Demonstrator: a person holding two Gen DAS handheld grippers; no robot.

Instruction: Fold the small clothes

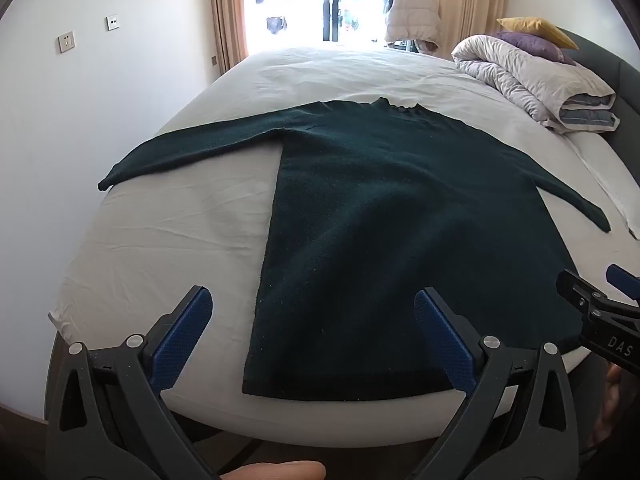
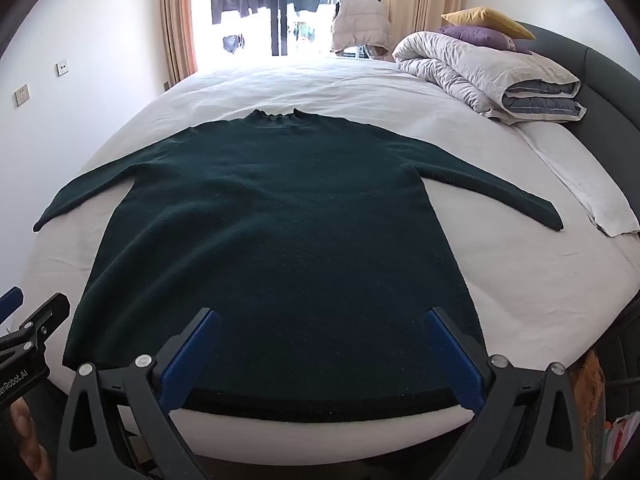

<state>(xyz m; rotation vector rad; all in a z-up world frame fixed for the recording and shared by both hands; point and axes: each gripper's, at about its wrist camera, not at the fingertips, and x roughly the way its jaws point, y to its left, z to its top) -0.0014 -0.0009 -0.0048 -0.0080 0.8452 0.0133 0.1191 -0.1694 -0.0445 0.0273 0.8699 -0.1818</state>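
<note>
A dark green long-sleeved sweater [image 1: 384, 216] lies flat on the white bed sheet [image 1: 168, 232], collar far, hem at the near edge, both sleeves spread out to the sides. It also shows in the right wrist view [image 2: 280, 232]. My left gripper [image 1: 312, 320] is open and empty, hovering over the hem's left part. My right gripper [image 2: 322, 340] is open and empty above the hem's middle. The right gripper shows at the edge of the left wrist view [image 1: 592, 312], and the left gripper at the edge of the right wrist view [image 2: 32, 320].
A rolled grey duvet [image 2: 488, 76] with a purple pillow [image 2: 476, 36] and a yellow pillow [image 2: 488, 18] lies at the far right by the dark headboard [image 2: 592, 68]. A folded white cloth [image 2: 592, 196] lies at the right. A white wall [image 1: 100, 100] stands left, a bright window [image 2: 280, 8] behind.
</note>
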